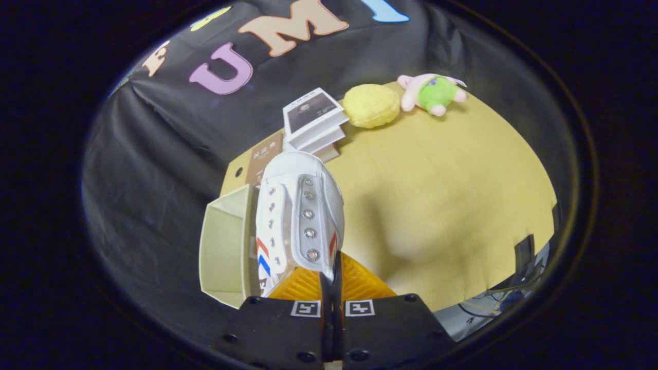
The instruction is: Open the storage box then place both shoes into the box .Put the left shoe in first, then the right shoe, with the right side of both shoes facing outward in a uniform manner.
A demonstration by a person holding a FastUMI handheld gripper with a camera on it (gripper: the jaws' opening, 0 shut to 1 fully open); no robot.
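Note:
My gripper (332,280) is shut on a white sneaker (300,216), pinching the edge of its upper near the eyelets. The shoe hangs lifted above the yellow table (442,205), toe pointing away, with red and blue chevrons on its side. Just left of the shoe stands the open cream storage box (226,246), its hollow inside facing me and its lid (244,172) folded back behind it. The shoe's left side overlaps the box's right wall; I cannot tell whether they touch.
Beyond the shoe lies a stack of white books (313,123). A yellow round plush (371,105) and a pink-and-green plush toy (434,93) rest near the table's far edge. Cables and dark gear (519,288) show off the table's near right corner.

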